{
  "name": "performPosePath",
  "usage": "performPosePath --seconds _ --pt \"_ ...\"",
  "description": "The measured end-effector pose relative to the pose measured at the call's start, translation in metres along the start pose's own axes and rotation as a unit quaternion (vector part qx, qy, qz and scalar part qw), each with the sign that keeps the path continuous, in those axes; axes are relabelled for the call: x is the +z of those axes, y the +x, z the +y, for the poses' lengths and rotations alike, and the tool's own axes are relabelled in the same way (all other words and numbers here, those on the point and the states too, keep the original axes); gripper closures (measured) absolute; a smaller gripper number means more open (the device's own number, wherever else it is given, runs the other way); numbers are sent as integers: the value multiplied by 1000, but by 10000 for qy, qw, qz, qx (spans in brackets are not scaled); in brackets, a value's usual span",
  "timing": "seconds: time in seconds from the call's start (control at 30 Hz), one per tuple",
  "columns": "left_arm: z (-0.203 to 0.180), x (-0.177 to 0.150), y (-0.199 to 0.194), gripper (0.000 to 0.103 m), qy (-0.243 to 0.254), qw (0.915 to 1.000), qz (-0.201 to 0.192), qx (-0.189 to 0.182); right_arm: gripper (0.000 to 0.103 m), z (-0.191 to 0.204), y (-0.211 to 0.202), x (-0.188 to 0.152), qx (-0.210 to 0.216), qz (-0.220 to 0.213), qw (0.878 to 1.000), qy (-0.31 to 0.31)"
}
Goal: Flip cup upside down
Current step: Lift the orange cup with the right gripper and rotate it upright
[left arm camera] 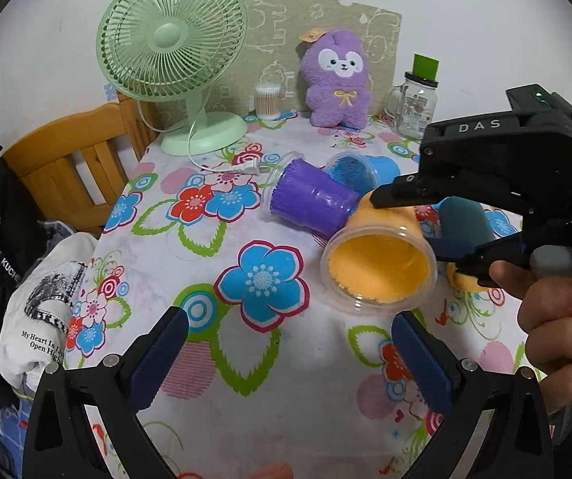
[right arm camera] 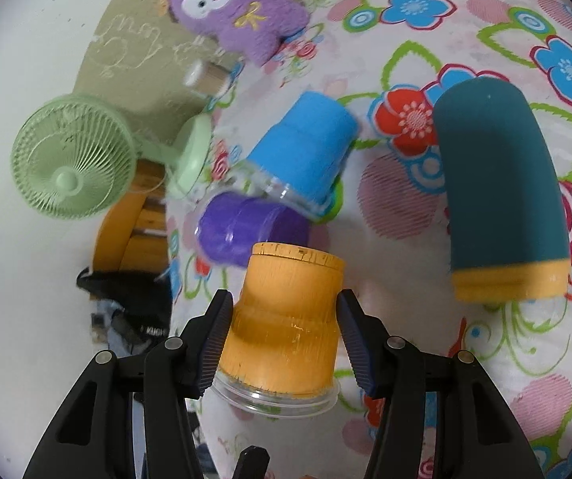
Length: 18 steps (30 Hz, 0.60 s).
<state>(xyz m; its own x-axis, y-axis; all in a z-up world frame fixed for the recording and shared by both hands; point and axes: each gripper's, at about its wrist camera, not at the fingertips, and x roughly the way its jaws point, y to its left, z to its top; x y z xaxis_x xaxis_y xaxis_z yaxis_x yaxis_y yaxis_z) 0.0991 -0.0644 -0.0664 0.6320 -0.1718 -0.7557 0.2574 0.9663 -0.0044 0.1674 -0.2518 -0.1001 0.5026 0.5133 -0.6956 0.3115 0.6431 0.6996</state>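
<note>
An orange cup [left arm camera: 381,267] with a clear rim is held tilted above the flowered tablecloth [left arm camera: 206,279], its mouth facing my left gripper. My right gripper [right arm camera: 284,327] is shut on the orange cup [right arm camera: 286,319], one pad on each side of its body. It shows from the side in the left wrist view [left arm camera: 417,219]. My left gripper [left arm camera: 290,351] is open and empty, low in front of the cup's mouth. A purple cup [left arm camera: 310,199] and a blue cup [left arm camera: 365,167] lie on their sides behind it.
A dark teal cylinder with an orange end [right arm camera: 501,195] lies on the cloth to the right. A green fan [left arm camera: 174,60], a purple plush [left arm camera: 338,80], a cotton swab jar [left arm camera: 268,101] and a glass mug [left arm camera: 415,107] stand at the back. A wooden chair [left arm camera: 74,159] is left.
</note>
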Motion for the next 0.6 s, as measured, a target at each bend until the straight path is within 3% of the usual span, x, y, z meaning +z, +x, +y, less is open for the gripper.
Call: performPosePath --seconds 0.27,0.6 --pt "-6 -29 -21 0 -22 10000 66 5 46 -1 -5 -34 -87 333 9981 -512" --pt "-8 -82 -38 0 -267 9988 419 13 46 -21 -1 -86 -121 903 9925 -816"
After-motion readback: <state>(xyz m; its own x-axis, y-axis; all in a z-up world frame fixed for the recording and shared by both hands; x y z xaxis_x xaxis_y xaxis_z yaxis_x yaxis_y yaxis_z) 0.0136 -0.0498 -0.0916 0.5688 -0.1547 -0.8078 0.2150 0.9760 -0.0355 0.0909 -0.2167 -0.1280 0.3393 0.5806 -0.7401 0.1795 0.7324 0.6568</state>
